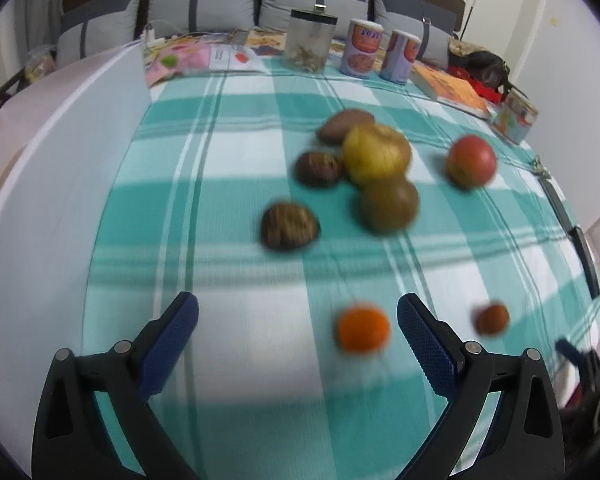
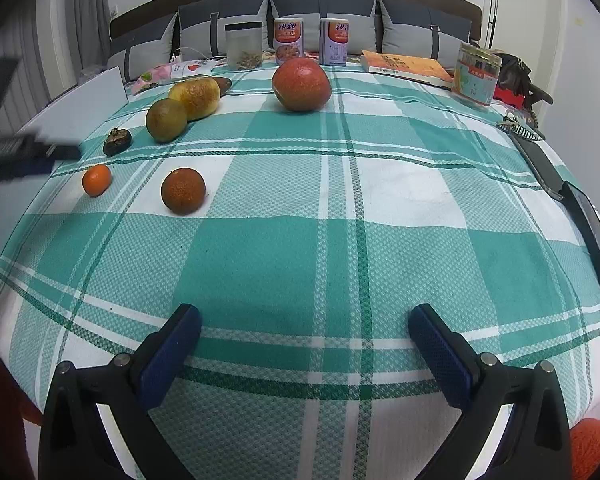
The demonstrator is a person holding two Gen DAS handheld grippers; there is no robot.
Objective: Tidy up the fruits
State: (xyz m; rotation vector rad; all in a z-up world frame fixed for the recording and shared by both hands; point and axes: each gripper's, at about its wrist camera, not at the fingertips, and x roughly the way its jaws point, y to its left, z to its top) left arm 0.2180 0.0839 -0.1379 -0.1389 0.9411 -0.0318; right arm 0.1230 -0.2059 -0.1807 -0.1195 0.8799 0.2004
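On the bed's teal checked cover [image 2: 300, 240] we hold both grippers low with jaws spread wide and empty, seemingly ready to pick. The left gripper [image 1: 298, 320] has the small orange [image 1: 363, 329] just at its 1 o'clock; the right gripper [image 2: 304, 332] sees the red fruit [image 2: 301, 84] at 12. Other fruits [image 1: 374, 156] cluster mid-cover; cans [image 2: 288, 40] and pillows [image 2: 204, 28] line the headboard.

Two printed cans [image 2: 288, 41] stand beside a clear jar [image 2: 243, 45].
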